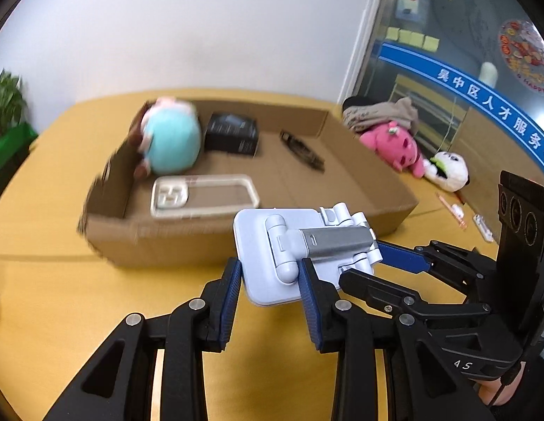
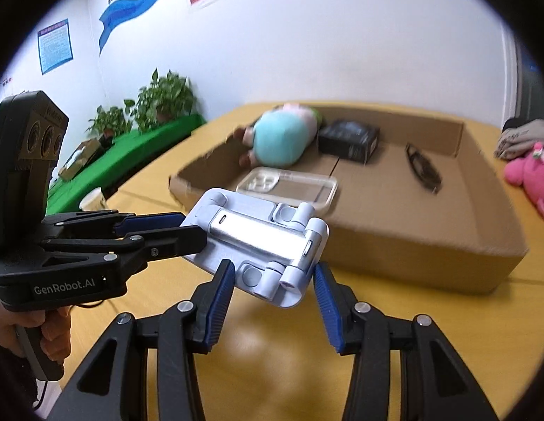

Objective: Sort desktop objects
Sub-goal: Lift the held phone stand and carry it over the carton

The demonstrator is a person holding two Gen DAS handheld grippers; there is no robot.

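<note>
Left wrist: phone stand (image 1: 300,245) clamped between both grippers' fingers (image 1: 233,291).

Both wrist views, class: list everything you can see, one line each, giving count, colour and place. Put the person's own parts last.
Phone stand: one, pale blue-white with silver arm, folded, held above the table before the box.
Cardboard box: one, brown, open, on the table.
Plush toy: one, teal, inside the box.
Small box: one, black, inside.
Phone case: one, clear, inside.
Dark object: one, slim, inside; identity unclear.
Pink plush: one, on the table beside the box.
White plush: one, next to it.
Potted plants: green, by the wall.
Left gripper: black, blue pads, gripping the stand.
Right gripper: same, gripping the other end.
</note>
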